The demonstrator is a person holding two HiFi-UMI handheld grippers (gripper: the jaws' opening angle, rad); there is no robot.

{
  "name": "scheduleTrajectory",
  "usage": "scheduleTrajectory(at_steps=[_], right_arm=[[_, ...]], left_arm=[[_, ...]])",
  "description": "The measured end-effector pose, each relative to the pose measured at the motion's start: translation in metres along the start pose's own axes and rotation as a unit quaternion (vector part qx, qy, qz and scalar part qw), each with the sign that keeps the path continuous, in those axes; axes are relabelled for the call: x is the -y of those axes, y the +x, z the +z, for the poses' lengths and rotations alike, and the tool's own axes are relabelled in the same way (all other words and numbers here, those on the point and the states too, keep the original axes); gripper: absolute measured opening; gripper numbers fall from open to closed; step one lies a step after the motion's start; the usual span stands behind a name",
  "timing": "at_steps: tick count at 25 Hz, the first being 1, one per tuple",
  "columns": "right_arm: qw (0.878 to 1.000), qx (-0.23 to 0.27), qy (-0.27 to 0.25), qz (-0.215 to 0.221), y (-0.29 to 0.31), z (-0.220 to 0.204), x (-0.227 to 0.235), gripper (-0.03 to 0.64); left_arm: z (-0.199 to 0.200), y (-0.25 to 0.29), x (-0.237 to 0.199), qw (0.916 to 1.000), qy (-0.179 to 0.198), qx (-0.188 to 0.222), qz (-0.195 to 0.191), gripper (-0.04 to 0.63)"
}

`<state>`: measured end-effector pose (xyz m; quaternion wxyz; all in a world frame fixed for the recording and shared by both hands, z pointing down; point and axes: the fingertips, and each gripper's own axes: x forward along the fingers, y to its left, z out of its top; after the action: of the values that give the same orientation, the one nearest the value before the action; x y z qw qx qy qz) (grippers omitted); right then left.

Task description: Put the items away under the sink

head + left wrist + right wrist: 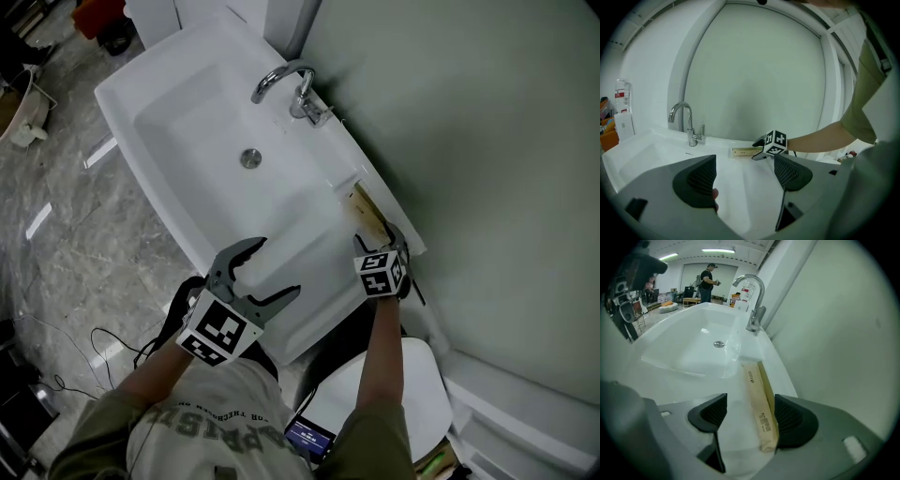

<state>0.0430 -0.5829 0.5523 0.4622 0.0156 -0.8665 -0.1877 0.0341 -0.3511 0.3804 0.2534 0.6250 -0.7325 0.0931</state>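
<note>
tan carton (761,408) along sink ledge (777,365) (end toward tap (753,301)), inside spread right gripper (749,412), left gripper (745,171) spread

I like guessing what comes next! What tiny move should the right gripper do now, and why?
Probably shut the right gripper on the box. Its jaws stand apart with the box between them, close to one jaw. The box lies flat on the sink ledge by the wall, so it likely only needs gripping before it can be lifted.

shirt (202,427): olive-green, short sleeves, pale chest lettering | left gripper (275,267): grey, black meshed pads (697,179) | marker cube (217,330): black-and-white squares
</note>
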Motion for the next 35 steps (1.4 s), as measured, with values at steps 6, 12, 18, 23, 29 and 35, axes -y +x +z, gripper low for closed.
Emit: scheduleTrajectory(at_steps=[6, 12, 18, 23, 29, 35], right_arm=[[1.000, -0.027, -0.001, 0.007, 0.021, -0.004, 0.004, 0.305], [0.999, -0.052, -0.012, 0.009, 0.033, -0.009, 0.004, 0.267], [0.998, -0.065, -0.017, -0.003, 0.035, -0.010, 0.010, 0.176], [0.998, -0.065, -0.009, -0.013, 0.033, -0.007, 0.017, 0.045], [0.998, -0.061, -0.004, -0.017, 0.024, -0.003, 0.024, 0.003], [0.998, -0.061, -0.012, -0.022, 0.011, -0.001, 0.022, 0.002]], left_arm=[[-0.008, 0.003, 0.005, 0.9999, -0.006, -0.010, -0.006, 0.370], [-0.016, 0.005, 0.005, 0.9997, -0.010, -0.021, -0.010, 0.370], [-0.021, 0.003, 0.001, 0.9995, -0.017, -0.027, -0.009, 0.370], [-0.023, 0.002, -0.004, 0.9993, -0.021, -0.029, -0.009, 0.370], [-0.021, 0.000, -0.007, 0.9994, -0.019, -0.028, -0.008, 0.370], [-0.019, -0.005, -0.009, 0.9994, -0.016, -0.027, -0.013, 0.370]])
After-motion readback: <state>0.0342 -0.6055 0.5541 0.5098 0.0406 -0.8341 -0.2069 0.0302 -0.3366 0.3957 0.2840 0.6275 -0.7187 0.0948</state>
